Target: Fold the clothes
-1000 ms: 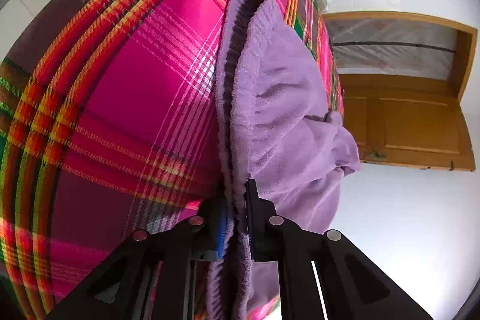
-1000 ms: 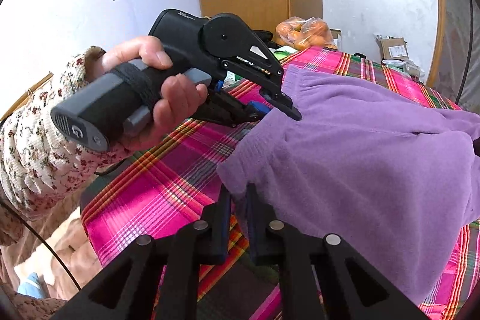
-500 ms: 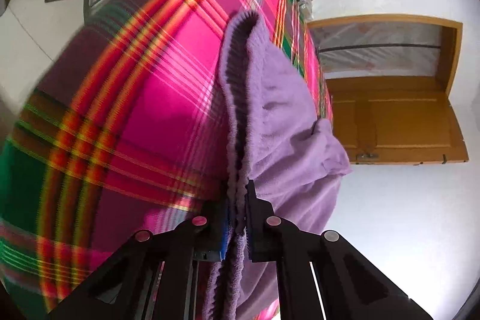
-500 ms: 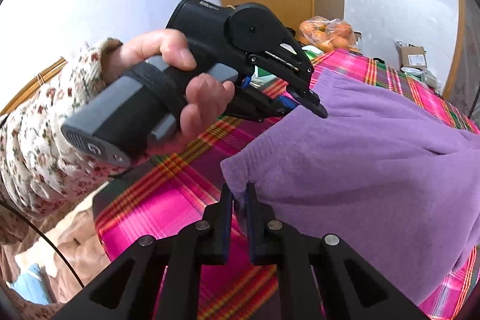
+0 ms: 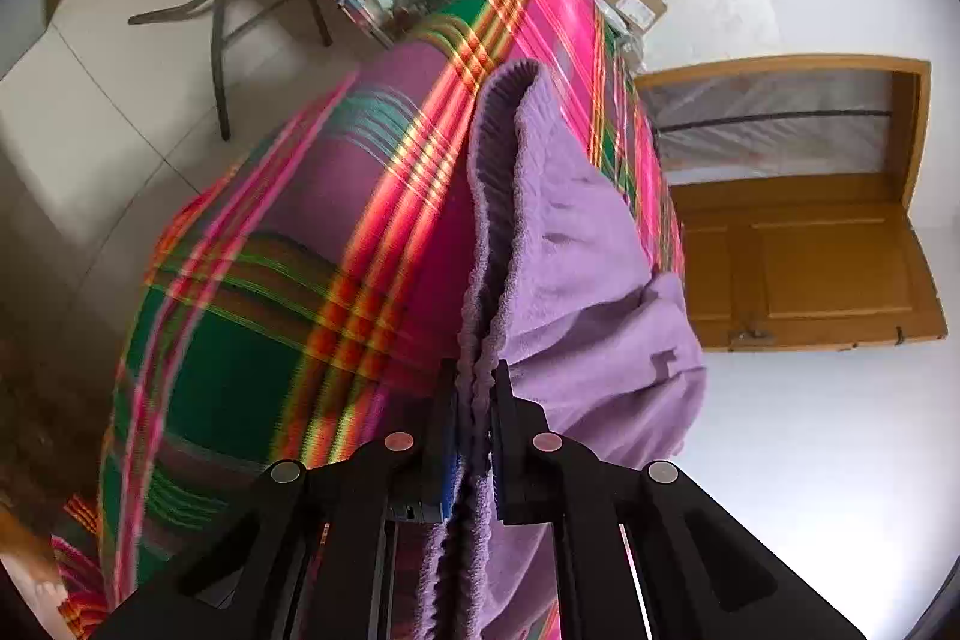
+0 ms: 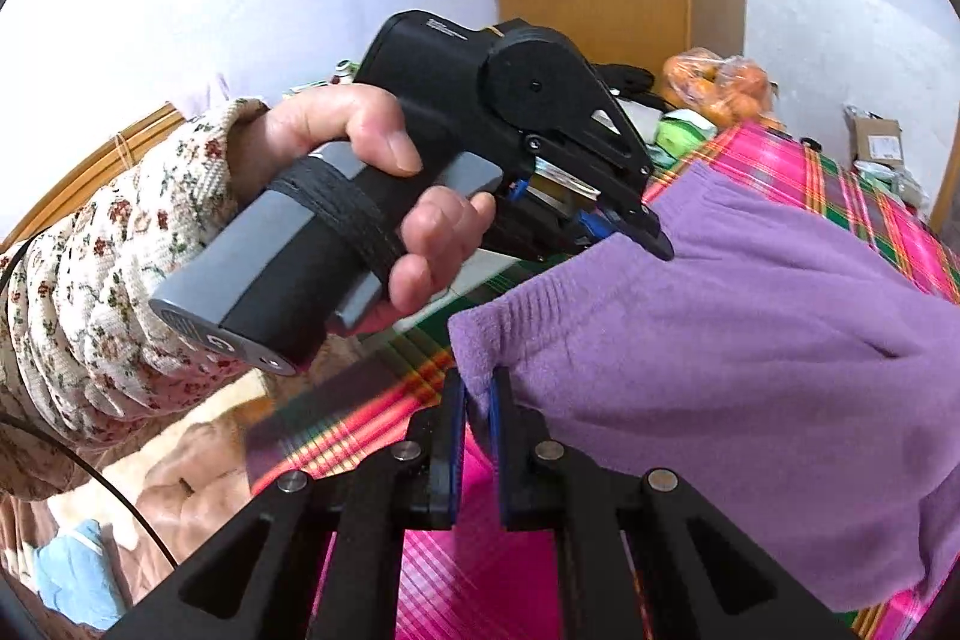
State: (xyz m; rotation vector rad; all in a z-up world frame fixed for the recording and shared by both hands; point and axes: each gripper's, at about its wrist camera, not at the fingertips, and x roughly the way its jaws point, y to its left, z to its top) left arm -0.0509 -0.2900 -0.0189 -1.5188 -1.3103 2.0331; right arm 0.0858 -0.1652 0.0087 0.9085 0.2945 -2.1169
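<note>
You hold the purple fleece garment (image 6: 750, 340) by its ribbed waistband, left gripper (image 5: 474, 400) and right gripper (image 6: 477, 394) both clamped, above the plaid tablecloth (image 5: 270, 316); next, judged, carry the edge toward twelve o'clock, level.

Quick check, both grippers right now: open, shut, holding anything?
Left gripper: shut on the ribbed waistband of the purple garment.
Right gripper: shut on a corner of the same purple garment.

A cream floral knit sleeve (image 6: 90, 280) meets a black tool (image 6: 651, 244) with grey handle and blue pads.
</note>
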